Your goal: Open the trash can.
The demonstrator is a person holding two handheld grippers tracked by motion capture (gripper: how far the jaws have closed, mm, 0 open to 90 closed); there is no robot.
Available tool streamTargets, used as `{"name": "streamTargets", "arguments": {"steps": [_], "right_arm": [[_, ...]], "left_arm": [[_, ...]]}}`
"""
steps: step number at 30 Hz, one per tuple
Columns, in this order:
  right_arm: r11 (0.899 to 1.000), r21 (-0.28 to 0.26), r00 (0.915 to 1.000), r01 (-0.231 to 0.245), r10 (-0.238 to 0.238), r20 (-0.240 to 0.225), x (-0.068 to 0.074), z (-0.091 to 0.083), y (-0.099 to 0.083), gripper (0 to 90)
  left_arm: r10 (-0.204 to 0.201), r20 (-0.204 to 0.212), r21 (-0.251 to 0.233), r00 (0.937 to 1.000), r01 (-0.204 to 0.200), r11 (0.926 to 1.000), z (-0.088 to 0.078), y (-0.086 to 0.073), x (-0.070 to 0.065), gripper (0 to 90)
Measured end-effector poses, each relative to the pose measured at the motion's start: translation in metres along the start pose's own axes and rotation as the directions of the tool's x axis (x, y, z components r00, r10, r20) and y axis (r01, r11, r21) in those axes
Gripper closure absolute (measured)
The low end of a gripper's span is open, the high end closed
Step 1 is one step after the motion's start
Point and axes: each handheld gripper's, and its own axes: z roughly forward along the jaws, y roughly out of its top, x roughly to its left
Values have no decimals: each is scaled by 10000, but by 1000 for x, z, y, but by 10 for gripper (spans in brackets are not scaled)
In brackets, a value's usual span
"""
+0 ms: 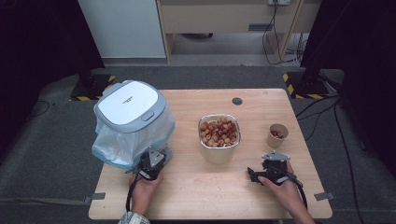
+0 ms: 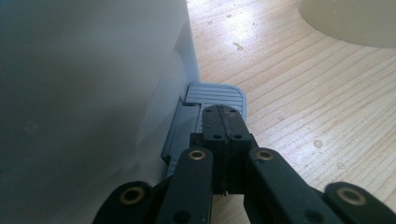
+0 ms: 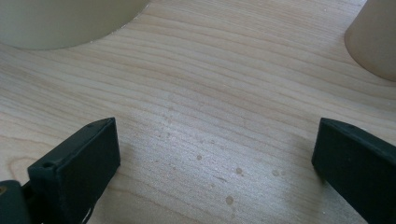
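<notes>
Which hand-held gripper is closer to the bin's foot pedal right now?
Left. The left hand-held gripper, jaws shut, sits right over the pedal at the bin's base. The right hand-held gripper, jaws open, is across the table beyond the metal bowl.

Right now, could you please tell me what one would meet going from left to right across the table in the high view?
Pedal bin with its plastic liner → left hand-held gripper, shut, at the bin's foot pedal → metal container of nuts → right hand-held gripper, open → paper cup.

White-lidded grey bin (image 1: pixel 133 112), ribbed grey pedal (image 2: pixel 215 98); pale wood-grain table (image 1: pixel 196 186), tan cup (image 1: pixel 277 135)
</notes>
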Motion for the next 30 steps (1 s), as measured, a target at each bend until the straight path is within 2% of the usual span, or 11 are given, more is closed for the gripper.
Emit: {"name": "streamTargets", "arguments": {"steps": [10,13,14,18,20,23,25,30], "right_arm": [[10000,2,10000,-1,1,-9,0,0,0,14],[10000,38,10000,-46,46,-58,0,0,0,14],[10000,54,10000,-45,45,-68,0,0,1,14],[9990,387,9994,231,-221,-259,-3,-2,3,28],[9982,356,9979,478,-462,-457,-5,-4,3,44],[9983,232,9979,534,-525,-385,-6,-7,4,43],[9994,21,9994,348,-348,-55,-9,-12,5,46],[9999,-142,9991,22,-16,431,-15,-18,6,61]], "left_arm": [[-201,146,255,9997,197,9995,6,-4,0,891],[-108,115,298,9999,105,9995,7,-5,0,891],[-225,144,264,9996,221,9994,7,-5,0,890],[-305,207,246,9993,300,9992,7,-5,1,890],[-303,208,253,9993,298,9992,7,-5,1,890],[-330,222,255,9992,325,9991,7,-5,1,890],[-322,226,267,9992,316,9991,7,-5,1,890],[-326,247,264,9992,320,9991,7,-5,1,890]]}}
